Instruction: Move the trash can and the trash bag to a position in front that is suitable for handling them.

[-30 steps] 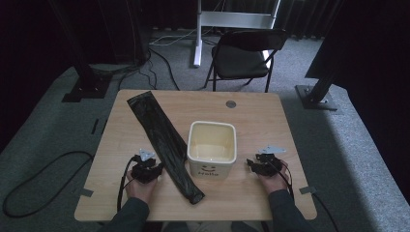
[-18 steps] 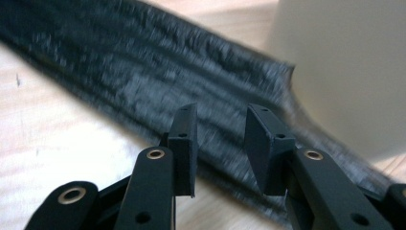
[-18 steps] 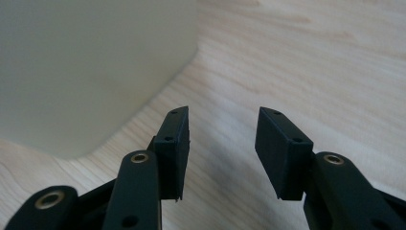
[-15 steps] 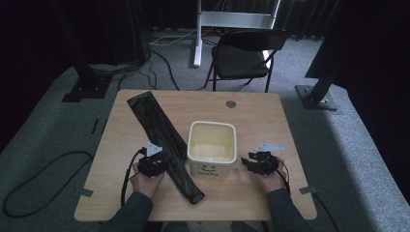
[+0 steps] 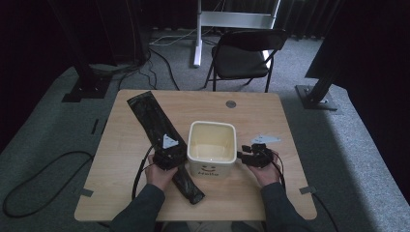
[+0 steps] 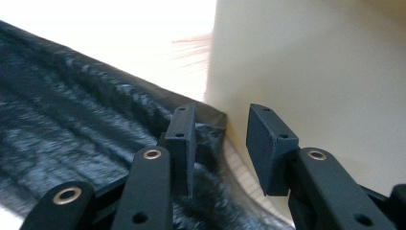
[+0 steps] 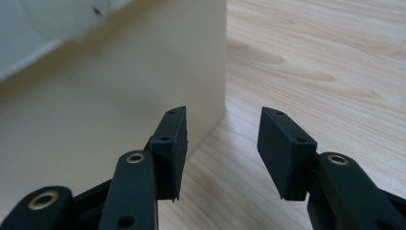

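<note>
Plastic is making up the smooth, square cream tub (image 5: 212, 147) sitting mid-desk (image 5: 121, 145); the crinkly black bag (image 5: 154, 130) is lying slantwise beside it. Both hand-held grippers, left (image 6: 221, 143) and right (image 7: 222, 148), are staying spread, pinching nothing.

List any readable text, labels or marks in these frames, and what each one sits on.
"Hello", dark print under a small smiley mark, on the near wall of the cream square bin, seen in the high view; the letters are small and soft, so this reading is tentative.
No print shows on the black bag, the table or the folding chair.
</note>
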A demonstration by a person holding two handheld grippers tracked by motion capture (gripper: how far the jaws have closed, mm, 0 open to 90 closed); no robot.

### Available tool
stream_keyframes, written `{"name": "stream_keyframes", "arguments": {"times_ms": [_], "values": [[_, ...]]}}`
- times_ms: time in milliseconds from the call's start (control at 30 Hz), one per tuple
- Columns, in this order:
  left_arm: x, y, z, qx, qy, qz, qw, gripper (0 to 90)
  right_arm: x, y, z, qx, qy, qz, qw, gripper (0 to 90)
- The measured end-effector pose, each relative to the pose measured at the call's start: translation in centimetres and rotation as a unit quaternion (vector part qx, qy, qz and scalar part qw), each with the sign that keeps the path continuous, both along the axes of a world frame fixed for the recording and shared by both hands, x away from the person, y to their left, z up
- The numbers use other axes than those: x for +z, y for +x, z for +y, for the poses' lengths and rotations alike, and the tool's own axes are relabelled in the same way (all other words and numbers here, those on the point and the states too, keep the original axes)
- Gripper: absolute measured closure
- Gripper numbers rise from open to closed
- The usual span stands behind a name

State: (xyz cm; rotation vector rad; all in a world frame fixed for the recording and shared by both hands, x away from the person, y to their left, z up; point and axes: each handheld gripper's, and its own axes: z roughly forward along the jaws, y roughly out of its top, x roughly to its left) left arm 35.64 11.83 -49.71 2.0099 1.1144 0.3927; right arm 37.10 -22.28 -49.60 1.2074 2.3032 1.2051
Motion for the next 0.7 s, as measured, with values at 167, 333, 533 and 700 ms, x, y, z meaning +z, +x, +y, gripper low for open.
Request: {"name": "stream_keyframes", "arguments": {"times_ms": [167,333,533,700], "values": [[-0.1,-0.1,-0.4,-0.007,0.001,0.0,1.0,66.7,0.3,0.1,0.3,0.008,-0.003,-0.006,0.9999,54.2],[-0.1,-0.4,-0.8,-0.02,-0.003,0.002,0.9998,70.0,0.3,-0.2,-0.4,0.025,0.01,-0.004,0.9996,59.0],[-0.1,-0.9,-1.6,-0.037,-0.005,0.003,0.9993,70.5,0.0,-0.8,-1.6,0.029,0.012,-0.003,0.9995,59.3],[-0.1,-1.3,-2.4,-0.045,0.008,0.001,0.999,68.4,-0.2,-1.2,-2.3,0.025,0.012,-0.001,0.9996,58.0]]}}
